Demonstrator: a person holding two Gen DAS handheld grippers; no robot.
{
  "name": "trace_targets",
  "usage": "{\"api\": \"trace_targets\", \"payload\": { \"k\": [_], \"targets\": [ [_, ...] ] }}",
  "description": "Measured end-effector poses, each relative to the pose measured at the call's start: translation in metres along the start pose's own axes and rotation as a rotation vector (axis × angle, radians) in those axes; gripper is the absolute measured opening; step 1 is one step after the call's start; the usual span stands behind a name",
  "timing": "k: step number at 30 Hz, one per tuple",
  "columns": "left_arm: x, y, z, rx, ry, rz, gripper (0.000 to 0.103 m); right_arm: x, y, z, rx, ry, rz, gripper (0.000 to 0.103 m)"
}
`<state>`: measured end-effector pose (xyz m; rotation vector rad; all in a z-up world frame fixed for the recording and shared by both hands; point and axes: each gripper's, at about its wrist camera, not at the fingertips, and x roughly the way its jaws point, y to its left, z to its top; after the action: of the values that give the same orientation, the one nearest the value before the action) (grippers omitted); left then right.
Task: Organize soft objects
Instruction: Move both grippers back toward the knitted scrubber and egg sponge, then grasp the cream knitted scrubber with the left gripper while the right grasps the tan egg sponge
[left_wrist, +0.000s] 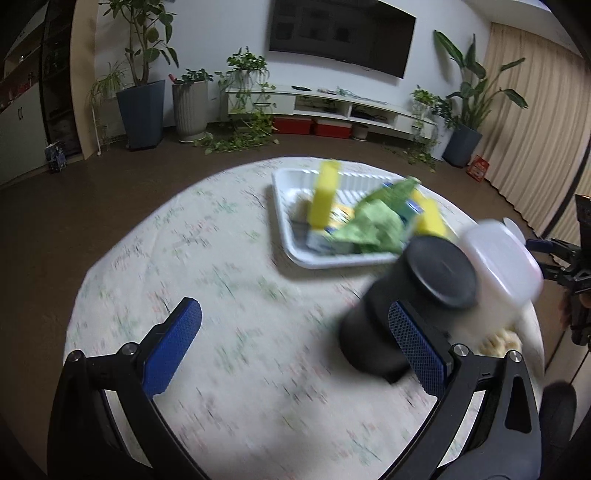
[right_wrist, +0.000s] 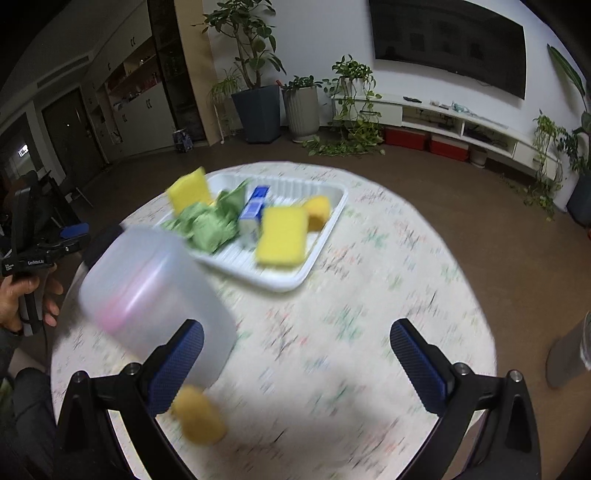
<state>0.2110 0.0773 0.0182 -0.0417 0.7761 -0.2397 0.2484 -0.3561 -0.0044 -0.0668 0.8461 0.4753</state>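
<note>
Sponges, a crumpled green cloth and a small blue-and-white carton already lie in the white tray at the far side of the round tabletop. One soft piece is still outside it: a small orange-yellow sponge on the cloth-covered tabletop, just by the left finger of the right gripper, at about seven o'clock in the right wrist view. That gripper stands wide apart and holds nothing; only bare tabletop lies between its fingers. A translucent plastic container stands just beyond the sponge, at about ten o'clock, between it and the tray.

From the left wrist view the left gripper is likewise spread wide and empty. A black cylindrical bottle and the same container block its right side, and the loose sponge shows only as a pale yellow scrap behind them at about four o'clock.

By my reading the right gripper is the nearer one. It would need to swing toward its own left to bring the sponge between its fingers. The sponge is too blurred to tell its long axis.
</note>
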Motion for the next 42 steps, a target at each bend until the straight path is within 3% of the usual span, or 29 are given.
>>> {"api": "trace_targets", "payload": {
  "k": [12,16,21,24,29,42],
  "targets": [
    [-0.035,-0.081,-0.077,0.046,0.005,-0.118,0.103,0.001,0.072,-0.076,-0.051,0.054,0.056,0.103],
    [-0.028,-0.113,-0.094,0.049,0.064,-0.162,0.103,0.005,0.087,-0.090,-0.072,0.061,0.027,0.103],
    [-0.008,-0.134,-0.091,-0.044,0.136,-0.215,0.103,0.012,0.084,-0.093,-0.037,0.068,-0.007,0.103],
    [0.003,-0.143,-0.085,-0.050,0.144,-0.198,0.103,0.018,0.075,-0.091,-0.011,0.076,-0.029,0.102],
    [0.011,-0.158,-0.076,-0.011,0.122,-0.120,0.103,0.034,0.065,-0.090,0.010,0.117,-0.029,0.091],
    [0.043,-0.179,-0.061,-0.002,0.184,-0.106,0.103,0.051,0.076,-0.076,-0.078,0.115,0.016,0.075]
  ]
}}
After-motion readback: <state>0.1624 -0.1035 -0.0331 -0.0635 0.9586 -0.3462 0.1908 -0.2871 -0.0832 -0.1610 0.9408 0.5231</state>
